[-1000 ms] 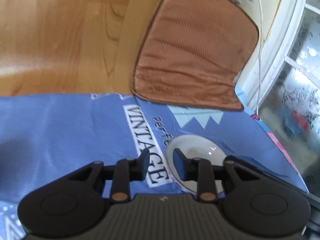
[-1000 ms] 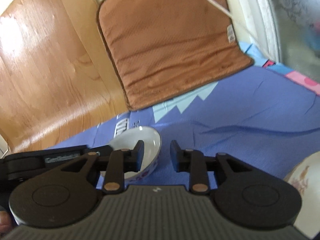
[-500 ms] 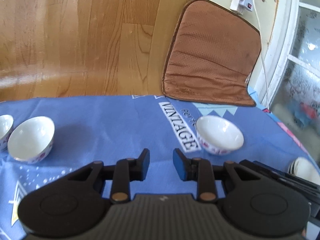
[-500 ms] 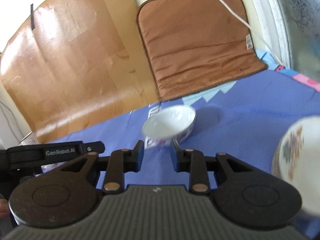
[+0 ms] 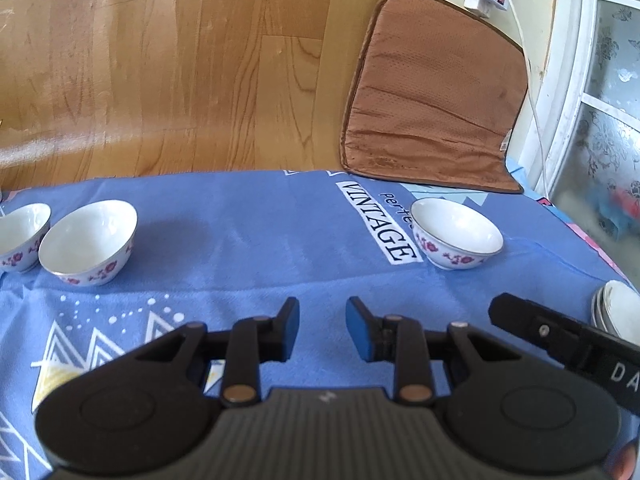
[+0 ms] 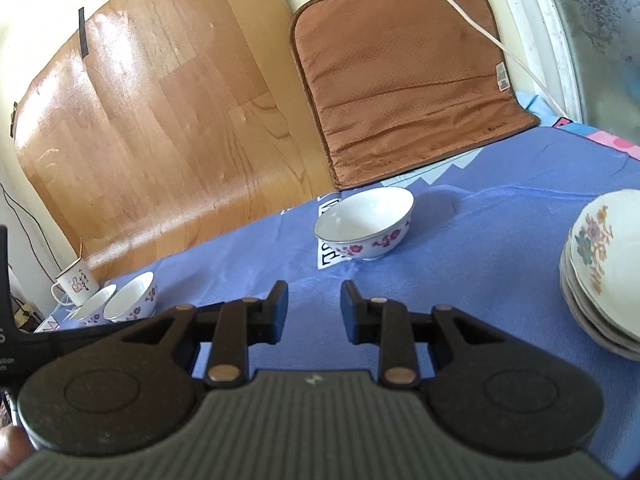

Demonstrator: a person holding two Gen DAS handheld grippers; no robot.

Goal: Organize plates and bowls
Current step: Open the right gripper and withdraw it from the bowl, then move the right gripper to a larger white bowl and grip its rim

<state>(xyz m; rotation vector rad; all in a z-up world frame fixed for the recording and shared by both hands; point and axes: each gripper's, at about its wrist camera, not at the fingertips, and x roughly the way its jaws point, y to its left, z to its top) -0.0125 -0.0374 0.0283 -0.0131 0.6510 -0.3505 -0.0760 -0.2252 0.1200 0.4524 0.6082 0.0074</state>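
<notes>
Both the left gripper point(image 5: 322, 326) and right gripper point(image 6: 314, 310) stood narrowly parted and empty. One floral bowl point(image 5: 456, 233) sat at two o'clock, two bowls point(image 5: 89, 237) at ten, plates point(image 6: 604, 268) already stacked; bowls remained unstacked.

Both wrist views low over tablecloth point(image 5: 248, 240) — wall-facing, sharing lone bowl point(image 5: 456, 232)

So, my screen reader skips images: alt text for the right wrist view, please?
The right gripper hangs open and empty over a blue tablecloth; a floral bowl ahead, stacked plates right, two bowls and a mug far left.
</notes>
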